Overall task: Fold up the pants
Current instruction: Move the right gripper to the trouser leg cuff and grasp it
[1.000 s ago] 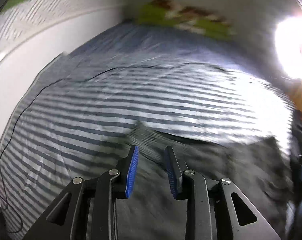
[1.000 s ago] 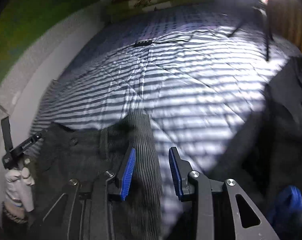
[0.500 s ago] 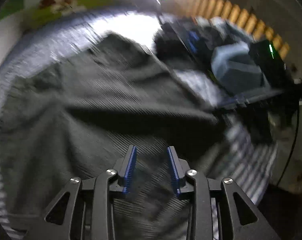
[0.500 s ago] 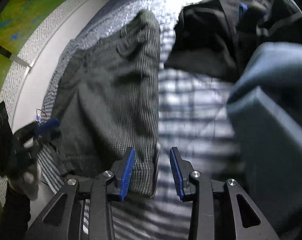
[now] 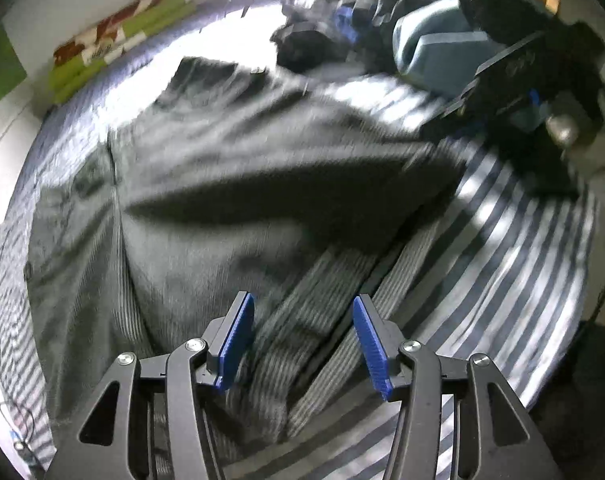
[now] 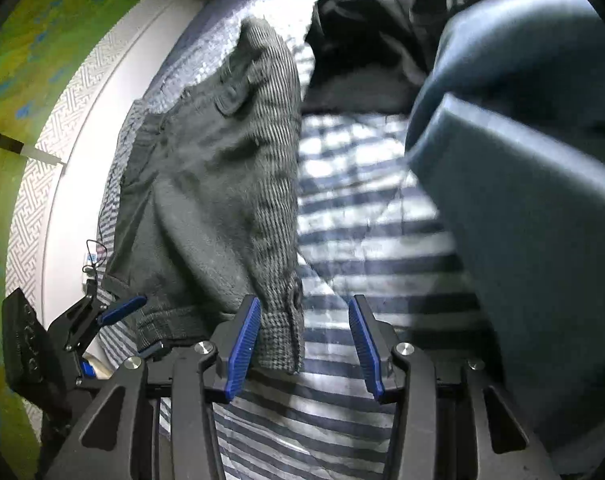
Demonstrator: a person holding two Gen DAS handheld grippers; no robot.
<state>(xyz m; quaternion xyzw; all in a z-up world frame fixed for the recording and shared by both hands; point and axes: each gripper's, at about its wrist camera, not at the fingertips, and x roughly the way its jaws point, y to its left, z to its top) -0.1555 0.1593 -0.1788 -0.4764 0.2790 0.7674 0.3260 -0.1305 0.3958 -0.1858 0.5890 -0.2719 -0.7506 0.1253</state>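
Note:
Grey corduroy pants [image 5: 206,184] lie spread on the striped bedsheet [image 5: 514,248], one half folded over the other. My left gripper [image 5: 302,334] is open just above the pant leg's near end, with cloth showing between its blue pads. In the right wrist view the same pants [image 6: 222,184] lie to the left, and their cuff corner reaches my left pad. My right gripper [image 6: 304,340] is open over the sheet [image 6: 366,240] beside that cuff. The left gripper [image 6: 122,312] shows at lower left of that view, at the other edge of the cuff.
A heap of dark and blue clothes [image 5: 434,48] lies at the far right of the bed, with black gear beside it. A big blue-grey bundle [image 6: 522,168] rises close on my right. A white bed edge [image 6: 78,128] and green wall run along the left.
Both grippers swung from the far part of the bed round to the pants' leg end. Their jaws have opened wider than before.

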